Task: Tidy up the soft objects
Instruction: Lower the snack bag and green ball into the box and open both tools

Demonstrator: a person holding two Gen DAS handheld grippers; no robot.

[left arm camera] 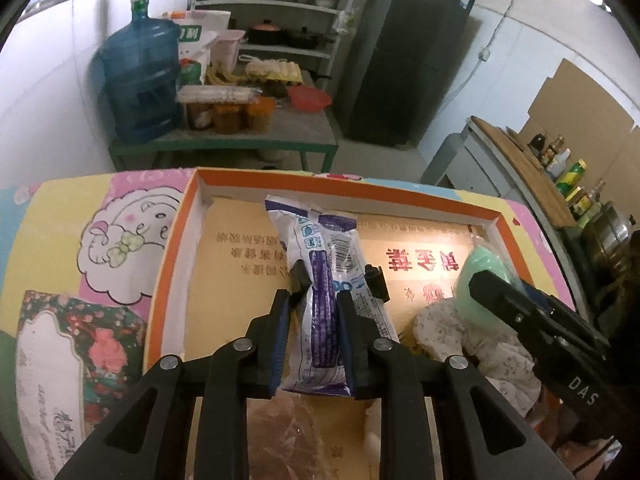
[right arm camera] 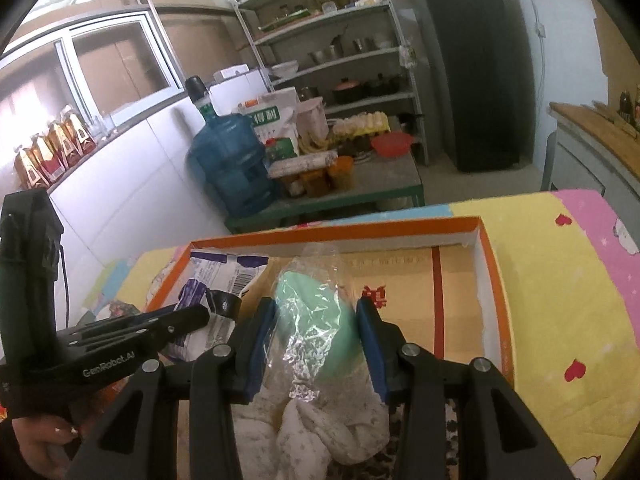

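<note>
Jaws of left gripper [left arm camera: 338, 280] clamped on purple-white packet [left arm camera: 320, 264], right gripper [right arm camera: 316, 308] jaws clamped on green bagged item [right arm camera: 320, 320], both over orange box [right arm camera: 494, 280].

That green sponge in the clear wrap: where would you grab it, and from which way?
Across its rounded green body, from the near, open side of the orange box. The green sponge bulges between the right gripper jaws, which already squeeze its two sides. The loose clear wrap above is crinkly and would likely slip, so the firm middle is the safer hold.
</note>
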